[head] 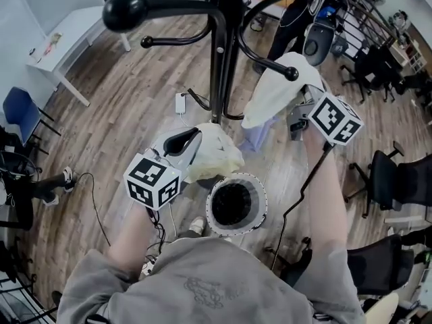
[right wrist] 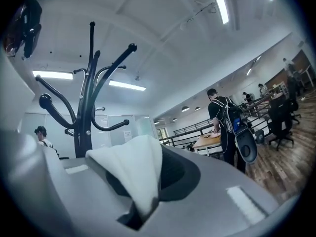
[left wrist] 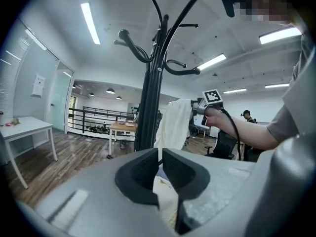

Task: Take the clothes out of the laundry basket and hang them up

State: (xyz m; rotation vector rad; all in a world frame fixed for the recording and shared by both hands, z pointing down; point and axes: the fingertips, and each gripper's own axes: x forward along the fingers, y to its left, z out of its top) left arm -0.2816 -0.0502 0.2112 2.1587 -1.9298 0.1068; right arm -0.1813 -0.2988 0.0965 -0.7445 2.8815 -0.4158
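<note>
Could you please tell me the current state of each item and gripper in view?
Left gripper: shut on the pale yellow cloth.
Right gripper: shut on the white cloth, held up against a hook of the rack.
Black metal coat rack: standing upright.
Round white mesh laundry basket: upright and open at the top; its inside is too dark to tell the contents.

Location: an open-plan office. Indicators are a wood-plank floor [head: 135, 93], a white desk [head: 74, 25] by the wall, black swivel chairs [head: 388, 181], a blue chair [head: 19, 110], a black coat stand [head: 223, 46], strip ceiling lights [left wrist: 91, 22] and a black railing [left wrist: 91, 113] behind a wooden desk [left wrist: 123, 127]. A person [right wrist: 222, 117] wearing a backpack stands at another desk in the background.
</note>
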